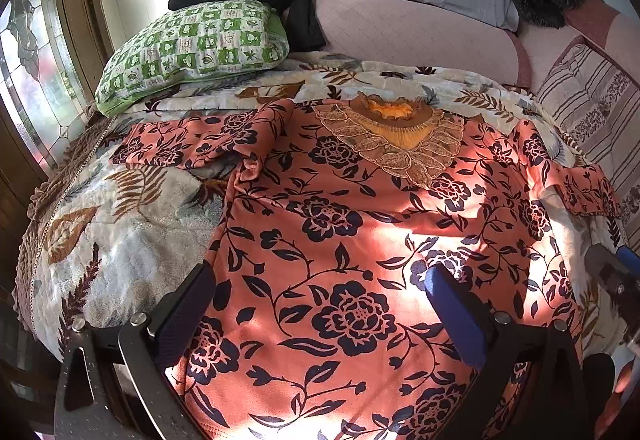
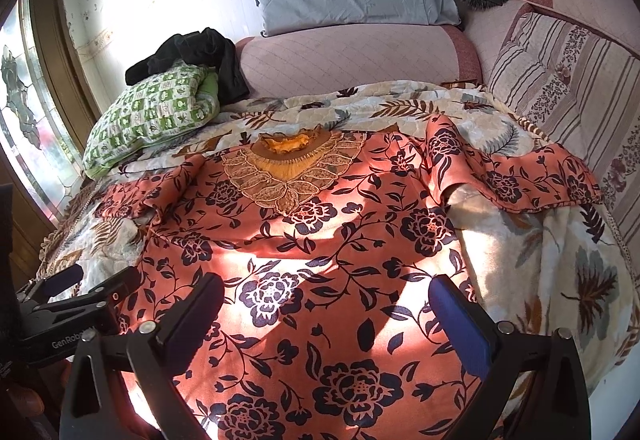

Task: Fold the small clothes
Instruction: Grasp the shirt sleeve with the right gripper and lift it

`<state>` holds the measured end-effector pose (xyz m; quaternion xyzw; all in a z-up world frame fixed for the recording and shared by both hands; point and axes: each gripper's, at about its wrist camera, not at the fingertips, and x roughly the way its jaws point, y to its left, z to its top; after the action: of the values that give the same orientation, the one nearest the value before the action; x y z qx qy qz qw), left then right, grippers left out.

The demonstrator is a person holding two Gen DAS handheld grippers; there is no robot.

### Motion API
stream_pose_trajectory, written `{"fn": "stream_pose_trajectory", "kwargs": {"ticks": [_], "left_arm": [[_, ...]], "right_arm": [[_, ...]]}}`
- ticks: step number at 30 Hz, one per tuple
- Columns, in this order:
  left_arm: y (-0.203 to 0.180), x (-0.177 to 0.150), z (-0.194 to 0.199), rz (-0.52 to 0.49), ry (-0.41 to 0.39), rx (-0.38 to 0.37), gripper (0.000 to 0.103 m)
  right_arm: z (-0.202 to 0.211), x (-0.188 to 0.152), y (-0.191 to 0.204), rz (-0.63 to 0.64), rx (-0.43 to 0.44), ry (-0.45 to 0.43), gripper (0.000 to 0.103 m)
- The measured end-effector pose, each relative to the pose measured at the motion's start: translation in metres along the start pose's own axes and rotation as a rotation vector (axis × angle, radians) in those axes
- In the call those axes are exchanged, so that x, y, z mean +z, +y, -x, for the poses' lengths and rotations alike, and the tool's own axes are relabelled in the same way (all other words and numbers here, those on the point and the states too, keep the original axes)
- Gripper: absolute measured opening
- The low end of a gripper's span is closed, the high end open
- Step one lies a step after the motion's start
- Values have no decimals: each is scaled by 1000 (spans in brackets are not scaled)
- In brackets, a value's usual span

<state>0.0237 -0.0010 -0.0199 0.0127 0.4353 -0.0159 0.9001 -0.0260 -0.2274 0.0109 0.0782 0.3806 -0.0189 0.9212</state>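
The coral floral-print blouse with a lace-trimmed orange collar point(image 1: 340, 199) lies spread flat on the leaf-patterned quilt point(image 1: 120, 240), likely laid out for folding. The left claw point(image 1: 320, 304) hovers spread over its hem, its left sleeve ahead-left. The right claw point(image 2: 328, 312), also spread, has bare quilt off its right finger.

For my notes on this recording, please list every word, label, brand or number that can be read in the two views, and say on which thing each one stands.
"GenRobo": white letters on the black body of the left gripper, seen in the right wrist view; the word is cut off behind the right gripper, so the rest cannot be read.
No other text is readable: the floral garment, the green checked pillow and the wall carry only patterns.
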Motion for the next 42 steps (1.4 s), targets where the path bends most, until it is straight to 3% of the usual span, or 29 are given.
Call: {"fn": "stream_pose_trajectory", "kwargs": {"ticks": [3, 6, 10, 13, 15, 21, 23, 24, 26, 29, 32, 35, 39, 42], "left_arm": [[2, 1, -6, 5, 12, -10, 103], [13, 1, -17, 46, 50, -58, 103], [39, -2, -38, 164, 124, -126, 103], [57, -6, -46, 195, 137, -95, 103], [71, -5, -49, 216, 136, -76, 103], [116, -5, -59, 319, 145, -31, 103], [129, -7, -61, 349, 145, -17, 103], [135, -8, -61, 361, 144, -9, 103], [146, -12, -62, 378, 142, 2, 103], [162, -19, -61, 404, 131, 11, 103], [177, -27, -60, 433, 109, 11, 103], [191, -35, -61, 470, 105, -5, 103], [208, -46, -51, 502, 57, -24, 103], [221, -55, -45, 518, 33, -34, 103]], "right_arm": [[0, 10, -31, -74, 33, -20, 103], [-2, 25, -100, -267, 67, -62, 103], [-26, 35, -240, -651, 99, -157, 103], [-65, 24, -351, -968, 117, -148, 102], [-87, 14, -402, -1106, 122, -133, 97], [-119, 27, -456, -1162, 70, -138, 90], [-129, 30, -464, -1185, 54, -130, 78], [-134, 32, -467, -1189, 50, -123, 64], [-141, 39, -469, -1161, 18, -101, 35], [-142, 60, -465, -1073, -42, -73, 9], [-118, 103, -428, -876, -49, -125, 6], [-92, 157, -356, -666, 17, -188, 6], [-70, 213, -217, -400, 175, -256, 6], [-71, 225, -101, -221, 294, -263, 6]]}}
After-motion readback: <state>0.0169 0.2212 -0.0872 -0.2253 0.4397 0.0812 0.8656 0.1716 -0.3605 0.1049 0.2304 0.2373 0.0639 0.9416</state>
